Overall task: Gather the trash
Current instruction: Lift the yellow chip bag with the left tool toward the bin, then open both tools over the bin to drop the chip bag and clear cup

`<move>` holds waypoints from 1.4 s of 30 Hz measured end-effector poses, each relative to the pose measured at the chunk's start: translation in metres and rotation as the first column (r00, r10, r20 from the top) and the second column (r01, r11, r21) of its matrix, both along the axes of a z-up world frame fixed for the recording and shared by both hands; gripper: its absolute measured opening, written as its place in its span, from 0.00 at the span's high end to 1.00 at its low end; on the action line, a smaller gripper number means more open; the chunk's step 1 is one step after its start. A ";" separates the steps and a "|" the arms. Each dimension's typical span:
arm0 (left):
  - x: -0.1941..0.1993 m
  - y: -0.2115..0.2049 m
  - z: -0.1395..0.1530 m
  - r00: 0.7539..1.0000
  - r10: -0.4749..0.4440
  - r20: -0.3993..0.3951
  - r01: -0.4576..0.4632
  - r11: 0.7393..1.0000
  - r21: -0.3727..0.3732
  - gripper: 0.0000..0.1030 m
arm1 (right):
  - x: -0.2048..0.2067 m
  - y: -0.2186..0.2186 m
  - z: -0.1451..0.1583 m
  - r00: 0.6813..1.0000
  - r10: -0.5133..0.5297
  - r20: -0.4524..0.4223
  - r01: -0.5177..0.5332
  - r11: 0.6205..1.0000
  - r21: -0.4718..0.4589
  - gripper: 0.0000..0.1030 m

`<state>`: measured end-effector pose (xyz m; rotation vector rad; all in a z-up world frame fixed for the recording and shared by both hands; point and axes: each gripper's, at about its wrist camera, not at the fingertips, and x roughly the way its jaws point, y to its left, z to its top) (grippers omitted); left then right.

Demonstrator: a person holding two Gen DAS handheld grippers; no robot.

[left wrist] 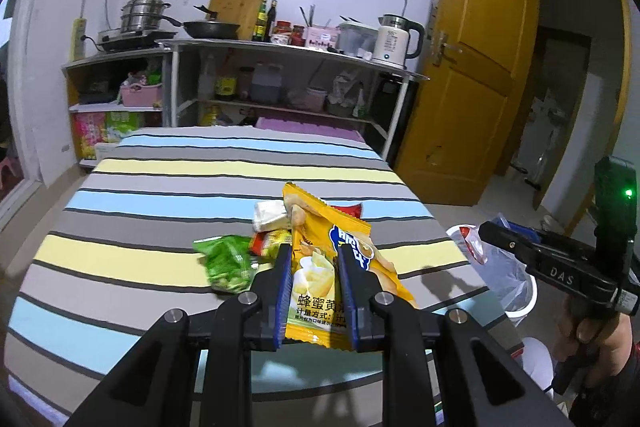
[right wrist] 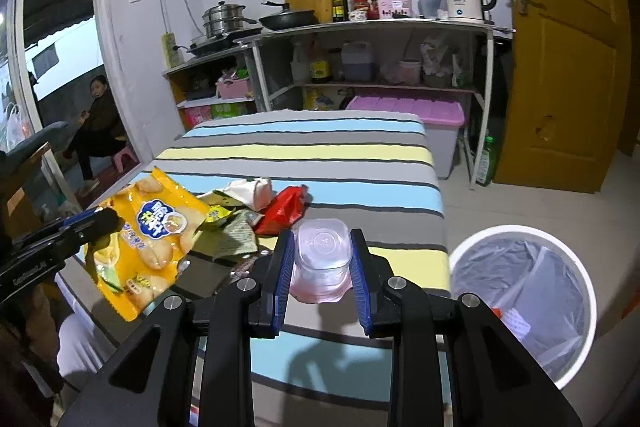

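Your left hand-held gripper [left wrist: 312, 255]: clamped on a yellow chip bag [left wrist: 320, 275], held above the striped tabletop [left wrist: 160, 187]. Your right hand-held gripper [right wrist: 322, 243]: clamped on a clear plastic cup [right wrist: 323, 259], lifted near the tabletop's edge. Left on the tabletop: green wrapper [left wrist: 226, 261], red wrapper [right wrist: 284, 209], white crumpled wrapper [right wrist: 250, 193], grouped close together. Beside the tabletop, on the floor: white trash bin [right wrist: 520, 301] with a liner.

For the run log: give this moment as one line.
left gripper: shut on yellow chip bag | right gripper: shut on clear plastic cup | bin: right of table, lined | wrappers: on table
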<state>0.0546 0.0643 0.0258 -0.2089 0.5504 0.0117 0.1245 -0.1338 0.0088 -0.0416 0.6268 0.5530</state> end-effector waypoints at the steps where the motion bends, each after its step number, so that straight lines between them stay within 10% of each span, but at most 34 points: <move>1: 0.004 -0.005 0.000 1.000 -0.011 -0.002 0.011 1.000 0.000 0.78 | 0.000 -0.004 0.000 1.000 -0.008 0.000 0.008 1.000 0.000 0.72; 42: 0.139 -0.213 -0.025 0.917 -0.387 -0.096 0.393 0.918 0.051 0.78 | 0.031 -0.167 -0.038 0.934 -0.338 -0.112 0.343 0.939 0.024 0.72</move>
